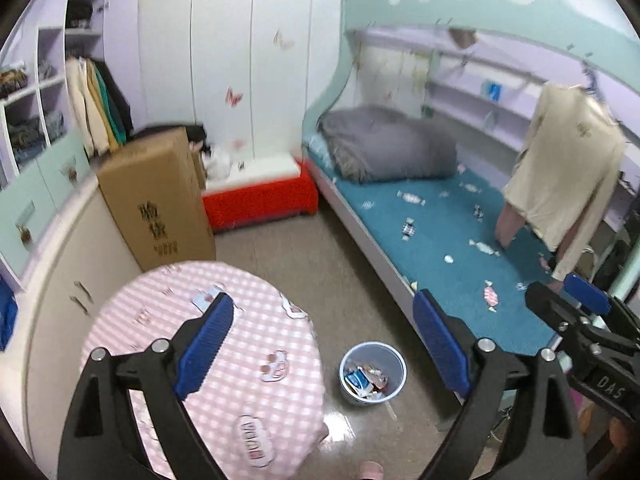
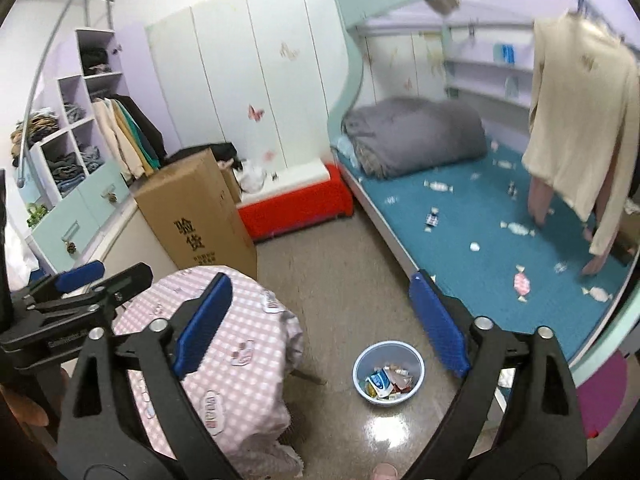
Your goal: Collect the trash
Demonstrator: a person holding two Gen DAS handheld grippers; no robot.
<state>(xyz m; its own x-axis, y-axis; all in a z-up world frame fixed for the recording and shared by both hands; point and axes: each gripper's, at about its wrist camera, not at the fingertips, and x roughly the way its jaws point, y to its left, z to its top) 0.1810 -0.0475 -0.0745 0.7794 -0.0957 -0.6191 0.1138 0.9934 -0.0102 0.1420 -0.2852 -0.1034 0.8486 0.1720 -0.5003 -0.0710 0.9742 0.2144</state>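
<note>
A pale blue trash bin stands on the floor between the round table and the bed, with several wrappers inside; it also shows in the right wrist view. A dark wrapper and a pink wrapper lie on the teal bed sheet; the right wrist view shows the dark wrapper and the pink wrapper too. My left gripper is open and empty, held high above the floor. My right gripper is open and empty, held beside it.
A round table with a pink checked cloth is at the lower left. A tall cardboard box, a red bench, a wardrobe and shelves line the far side. A bunk bed with a grey duvet and a hanging cream shirt is on the right.
</note>
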